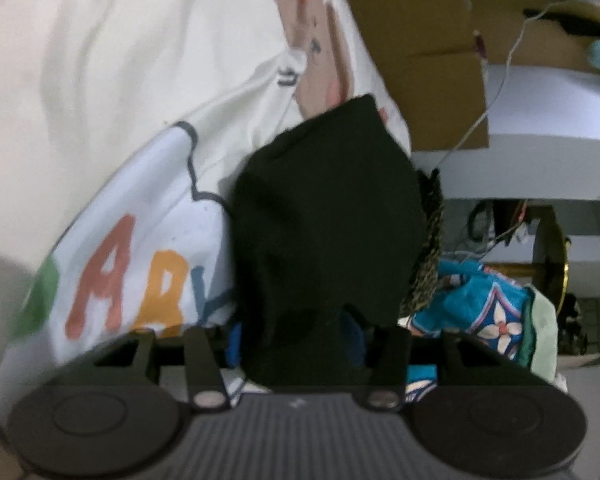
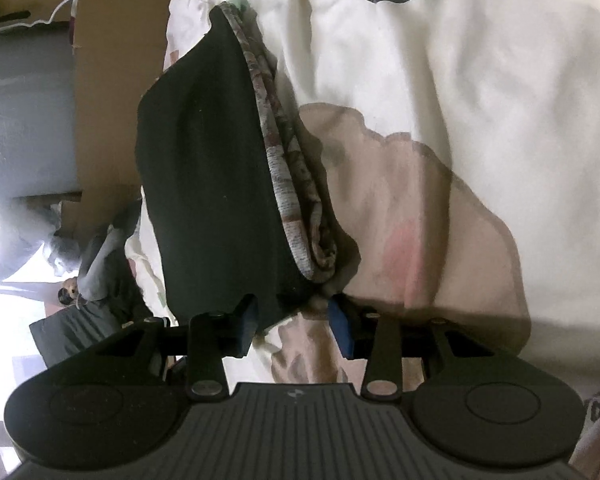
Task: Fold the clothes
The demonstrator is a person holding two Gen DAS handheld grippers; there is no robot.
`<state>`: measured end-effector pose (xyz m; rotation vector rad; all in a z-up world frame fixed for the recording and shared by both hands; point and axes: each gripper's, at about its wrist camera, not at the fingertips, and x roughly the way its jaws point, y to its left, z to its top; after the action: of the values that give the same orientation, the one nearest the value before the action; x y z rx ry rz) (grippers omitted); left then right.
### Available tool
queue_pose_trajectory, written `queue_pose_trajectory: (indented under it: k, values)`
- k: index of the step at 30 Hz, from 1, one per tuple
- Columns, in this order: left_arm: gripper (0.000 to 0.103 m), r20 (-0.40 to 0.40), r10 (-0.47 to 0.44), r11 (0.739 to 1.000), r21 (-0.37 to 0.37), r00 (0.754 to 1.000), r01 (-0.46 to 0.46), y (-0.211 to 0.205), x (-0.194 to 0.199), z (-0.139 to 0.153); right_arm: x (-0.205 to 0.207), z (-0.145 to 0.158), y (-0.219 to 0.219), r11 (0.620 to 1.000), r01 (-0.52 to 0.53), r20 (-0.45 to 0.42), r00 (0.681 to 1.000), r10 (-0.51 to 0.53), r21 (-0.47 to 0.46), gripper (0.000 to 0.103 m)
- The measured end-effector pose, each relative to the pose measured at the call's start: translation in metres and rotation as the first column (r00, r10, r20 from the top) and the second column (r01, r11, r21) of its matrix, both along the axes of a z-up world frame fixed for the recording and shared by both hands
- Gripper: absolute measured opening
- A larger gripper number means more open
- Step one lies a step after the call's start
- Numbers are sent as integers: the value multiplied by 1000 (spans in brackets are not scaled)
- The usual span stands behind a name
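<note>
**Dark garment held at both ends over printed bedding**

Left wrist view: the left hand-held gripper (image 1: 294,344) is clamped on the black garment (image 1: 324,216), which hangs limp above the cream printed sheet (image 1: 112,92).

Right wrist view: the right hand-held gripper (image 2: 294,326) has fabric between its jaws; whether the pads press, I cannot tell. The black garment (image 2: 208,184) appears light and soft, likely to sag; its patterned hem (image 2: 288,168) is judged the firmer purchase.

The right gripper (image 2: 294,326) has its blue-padded fingers (image 2: 247,322) on either side of the lower edge of a black garment (image 2: 208,184); they seem to be gripping it. A patterned grey hem (image 2: 290,184) lines its right edge, over a cream printed bedsheet (image 2: 440,100).
</note>
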<state>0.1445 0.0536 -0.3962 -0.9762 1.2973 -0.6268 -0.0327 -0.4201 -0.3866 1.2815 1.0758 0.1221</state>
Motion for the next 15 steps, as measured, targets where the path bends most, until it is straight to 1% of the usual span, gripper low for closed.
queue_pose_trajectory:
  k: [2,4,7,9,10,12,15]
  values:
    - [51,-4,-9,1000,-14,1000,9,-1,6,-2,1,-1,0,1000,16,-3,1000,-16,2,44]
    - [52,1,-38,999,-16,999,38,-2,12,-2,1,-2,0,999,35,-6,999,-35,3,43]
    - [52,1,-80,996,-25,997,80,-2,19,-2,5,-5,1,998,55,-10,998,-55,6,36]
    - [52,-3,-97,995,-39,995,97,0,22,-4,9,-7,1,997,71,-16,997,-71,15,35]
    - [51,8,-101,994,-35,995,101,1,23,-4,11,-8,2,996,82,-18,996,-82,24,35]
    - [50,40,-104,994,-20,994,105,3,25,-3,11,-8,1,997,81,-20,997,-81,14,35]
    - [50,35,-146,988,-38,989,147,-2,29,-6,12,-9,6,998,68,-20,997,-68,1,32]
